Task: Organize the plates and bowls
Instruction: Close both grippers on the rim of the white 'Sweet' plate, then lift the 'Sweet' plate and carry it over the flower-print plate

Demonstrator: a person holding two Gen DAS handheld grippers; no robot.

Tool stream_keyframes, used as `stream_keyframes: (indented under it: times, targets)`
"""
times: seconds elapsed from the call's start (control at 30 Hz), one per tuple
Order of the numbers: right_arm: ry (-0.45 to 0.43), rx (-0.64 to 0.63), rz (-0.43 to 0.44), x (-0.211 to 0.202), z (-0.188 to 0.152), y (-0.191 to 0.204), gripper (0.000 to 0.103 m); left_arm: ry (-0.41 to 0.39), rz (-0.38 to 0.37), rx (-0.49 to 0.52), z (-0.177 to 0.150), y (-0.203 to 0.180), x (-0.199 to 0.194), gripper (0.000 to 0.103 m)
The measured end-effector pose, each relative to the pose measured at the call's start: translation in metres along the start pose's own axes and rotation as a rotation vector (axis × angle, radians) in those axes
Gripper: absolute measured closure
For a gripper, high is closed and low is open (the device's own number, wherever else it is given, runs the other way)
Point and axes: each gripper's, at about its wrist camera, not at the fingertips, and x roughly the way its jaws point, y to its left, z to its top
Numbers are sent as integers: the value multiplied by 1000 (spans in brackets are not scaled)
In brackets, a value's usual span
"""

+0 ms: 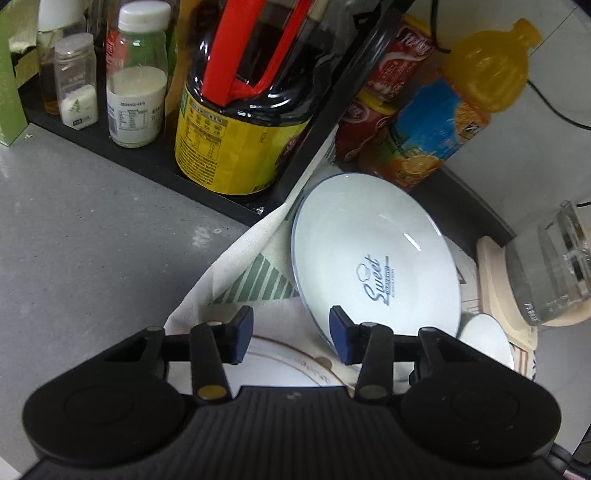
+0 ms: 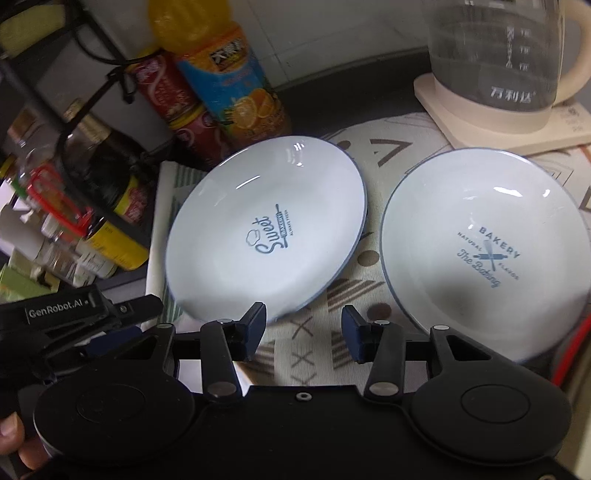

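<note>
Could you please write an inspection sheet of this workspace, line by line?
Surface: grey counter, partly covered by a patterned cloth.
Job's things: "Sweet" plate and "Bakery" plate lie side by side on the cloth, apart; a third, brown-rimmed plate lies under the left gripper.
Clutter: black rack with a soy sauce jug and small jars; orange juice bottle; red cans; glass kettle on its base.
Grippers: left gripper and right gripper both open, nothing between the pads, above the plates.
Cables: black cable along the wall.
Surroundings: white tiled wall.
</note>
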Motion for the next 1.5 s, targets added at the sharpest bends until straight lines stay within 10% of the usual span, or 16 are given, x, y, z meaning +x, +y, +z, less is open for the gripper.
stream_keyframes:
  times: [0.3,0.67,0.9,1.5]
  targets:
    - [32,60,-1,31,9,5,63,45,14,-12,10,0,35,63]
    - [42,86,-19,53,10,2,70,51,-35,-37,15,-6,57,92]
    - [5,112,-42,49,12,-4,87,41,-62,-29,16,-10,45,93]
    - [-64,72,-49,-6,-2,1,86,13,-91,1,-10,-10,-7,93]
